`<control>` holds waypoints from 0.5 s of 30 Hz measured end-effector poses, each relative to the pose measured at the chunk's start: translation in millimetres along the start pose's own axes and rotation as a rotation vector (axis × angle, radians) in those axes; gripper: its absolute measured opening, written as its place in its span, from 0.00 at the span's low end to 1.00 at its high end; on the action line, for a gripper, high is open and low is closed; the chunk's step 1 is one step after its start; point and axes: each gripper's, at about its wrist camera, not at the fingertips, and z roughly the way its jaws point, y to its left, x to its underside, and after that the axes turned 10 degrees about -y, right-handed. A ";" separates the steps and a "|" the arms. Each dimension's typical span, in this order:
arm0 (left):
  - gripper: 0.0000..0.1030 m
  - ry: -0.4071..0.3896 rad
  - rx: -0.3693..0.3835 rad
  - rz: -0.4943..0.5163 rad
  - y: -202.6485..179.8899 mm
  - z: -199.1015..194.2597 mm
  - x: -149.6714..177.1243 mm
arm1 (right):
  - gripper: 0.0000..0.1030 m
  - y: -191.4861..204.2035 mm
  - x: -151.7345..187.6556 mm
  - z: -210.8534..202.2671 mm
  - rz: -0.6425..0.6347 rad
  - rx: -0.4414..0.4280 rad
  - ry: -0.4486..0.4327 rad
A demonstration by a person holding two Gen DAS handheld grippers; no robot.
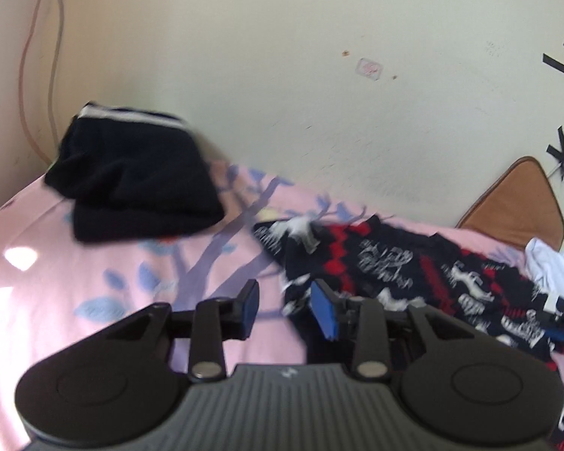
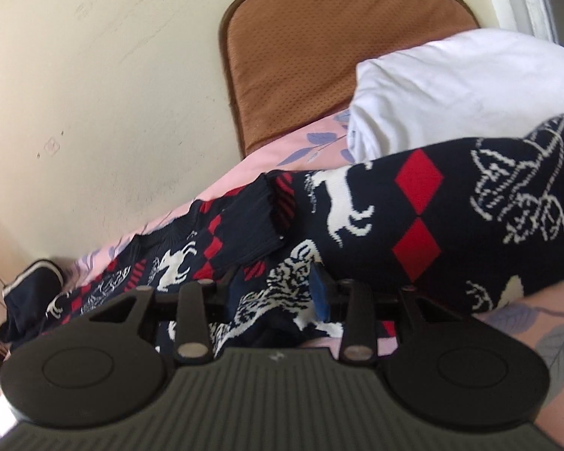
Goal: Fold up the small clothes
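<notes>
A navy knitted sweater (image 1: 394, 263) with red diamonds and white deer lies spread on the pink floral bed sheet (image 1: 56, 300). My left gripper (image 1: 286, 310) hovers at the sweater's left edge, open, with its blue pads (image 1: 325, 315) apart and nothing between them. In the right wrist view one sleeve of the sweater (image 2: 413, 206) is draped across from the right, over the right finger. My right gripper (image 2: 274, 289) sits low over the sweater's body and is open. Patterned fabric shows in the gap, and one blue pad (image 2: 319, 297) is bare.
A folded black garment (image 1: 131, 180) with a white stripe rests at the sheet's far left by the wall, also seen as the black garment (image 2: 30, 293). A white garment (image 2: 451, 86) and a brown cushion (image 2: 319, 56) lie at the far right against the wall.
</notes>
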 end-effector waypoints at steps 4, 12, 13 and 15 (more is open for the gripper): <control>0.32 0.021 0.118 -0.049 -22.8 31.0 -11.6 | 0.40 -1.2 -1.0 -0.8 0.013 0.003 -0.007; 0.31 0.096 0.114 0.084 -36.3 65.5 26.0 | 0.40 -4.5 -2.3 -2.2 0.035 0.016 -0.019; 0.32 0.094 0.116 0.084 -36.2 65.2 27.4 | 0.40 -4.0 -2.1 -2.2 0.033 0.018 -0.019; 0.36 0.096 0.125 0.086 -36.0 64.7 27.3 | 0.40 -4.1 -2.2 -2.2 0.034 0.018 -0.020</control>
